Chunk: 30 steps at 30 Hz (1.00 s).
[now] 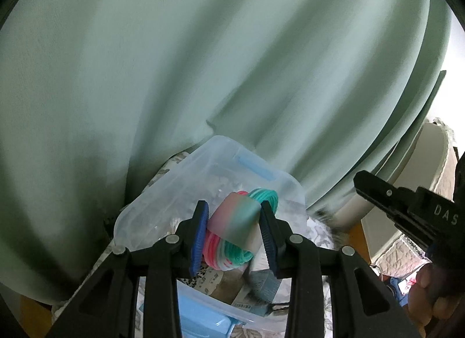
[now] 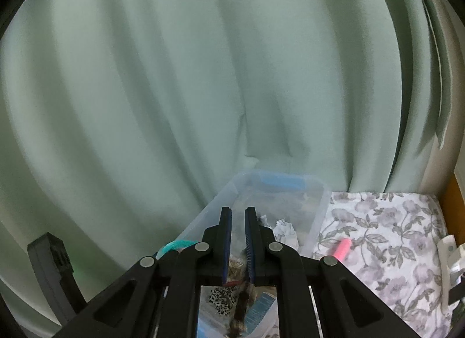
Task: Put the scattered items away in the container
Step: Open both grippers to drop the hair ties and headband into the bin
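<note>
My left gripper [image 1: 234, 207] is shut on a coiled cord bundle [image 1: 232, 224] in pink, white and teal with a pastel band round it, held over the clear plastic container [image 1: 174, 186]. In the right wrist view, my right gripper [image 2: 237, 211] is shut above the same container [image 2: 316, 213]. A brown braided strand [image 2: 241, 306] with a red band hangs from between the near ends of its pads. A teal loop of the cord [image 2: 174, 245] shows at its left. The right gripper [image 1: 363, 182] also appears at the right of the left wrist view.
The container holds crumpled paper [image 2: 284, 230], a leopard-print scrunchie [image 2: 222, 298] and a blue packet [image 2: 258, 311]. A pink item [image 2: 343, 247] lies on the floral cloth [image 2: 392, 236] beside it. A white object [image 2: 449, 250] sits at the right edge. A green curtain [image 2: 203, 76] hangs close behind.
</note>
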Each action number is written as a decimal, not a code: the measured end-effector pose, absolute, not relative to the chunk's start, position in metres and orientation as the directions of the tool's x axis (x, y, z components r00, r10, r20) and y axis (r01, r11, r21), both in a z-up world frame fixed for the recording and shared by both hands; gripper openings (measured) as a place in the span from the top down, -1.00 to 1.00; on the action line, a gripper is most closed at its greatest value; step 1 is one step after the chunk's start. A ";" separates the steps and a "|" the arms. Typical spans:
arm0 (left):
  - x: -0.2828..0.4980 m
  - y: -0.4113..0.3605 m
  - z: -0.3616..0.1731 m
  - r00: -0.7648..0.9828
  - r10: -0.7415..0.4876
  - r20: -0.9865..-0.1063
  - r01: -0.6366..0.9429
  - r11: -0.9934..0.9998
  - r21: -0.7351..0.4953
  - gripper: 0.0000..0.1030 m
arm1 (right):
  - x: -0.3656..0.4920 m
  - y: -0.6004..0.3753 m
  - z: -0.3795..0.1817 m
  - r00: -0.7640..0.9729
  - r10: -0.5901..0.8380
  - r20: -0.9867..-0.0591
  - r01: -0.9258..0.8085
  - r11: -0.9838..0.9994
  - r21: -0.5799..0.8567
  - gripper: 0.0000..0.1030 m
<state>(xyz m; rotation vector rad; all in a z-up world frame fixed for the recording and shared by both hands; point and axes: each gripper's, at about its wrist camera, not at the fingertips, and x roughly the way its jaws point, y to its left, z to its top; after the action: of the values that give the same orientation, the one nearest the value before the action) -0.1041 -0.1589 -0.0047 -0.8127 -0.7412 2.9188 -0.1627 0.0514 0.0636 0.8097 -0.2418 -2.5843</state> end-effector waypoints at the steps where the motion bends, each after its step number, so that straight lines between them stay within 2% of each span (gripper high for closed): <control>1: -0.105 -0.159 -0.006 -0.862 0.148 -0.485 0.103 -0.886 -0.453 0.27 | -0.163 0.051 0.062 -0.740 -0.439 -0.510 0.338 -0.898 0.283 0.79; 9: -0.106 -0.151 -0.004 -0.863 0.166 -0.478 0.076 -0.891 -0.447 0.20 | -0.169 0.055 0.046 -0.714 -0.424 -0.557 0.310 -0.905 0.292 0.77; 14: -0.108 -0.146 -0.006 -0.855 0.172 -0.488 0.073 -0.894 -0.443 -0.02 | -0.168 0.060 0.040 -0.701 -0.418 -0.578 0.307 -0.908 0.285 0.77; 16: -0.108 -0.144 -0.004 -0.856 0.174 -0.487 0.069 -0.895 -0.441 -0.17 | -0.168 0.062 0.036 -0.696 -0.414 -0.587 0.302 -0.910 0.284 0.75; 22: -0.107 -0.137 -0.001 -0.857 0.169 -0.487 0.061 -0.905 -0.421 -0.41 | -0.161 0.075 0.031 -0.696 -0.404 -0.594 0.276 -0.914 0.298 0.37; 24: -0.106 -0.133 0.002 -0.858 0.165 -0.487 0.058 -0.910 -0.411 -0.46 | -0.157 0.080 0.032 -0.700 -0.401 -0.591 0.268 -0.914 0.303 0.14; 26: -0.103 -0.129 0.005 -0.859 0.164 -0.486 0.054 -0.914 -0.403 -0.54 | -0.153 0.085 0.033 -0.705 -0.398 -0.587 0.260 -0.915 0.309 -0.01; 30: -0.100 -0.117 0.012 -0.858 0.160 -0.488 0.044 -0.924 -0.380 -0.61 | -0.145 0.099 0.035 -0.713 -0.396 -0.579 0.246 -0.914 0.322 -0.11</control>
<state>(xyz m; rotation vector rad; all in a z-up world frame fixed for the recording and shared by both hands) -0.0997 -0.1173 0.0122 -0.8150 -0.5936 2.9101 -0.1454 0.0986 0.0347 0.9538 -0.3158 -2.6035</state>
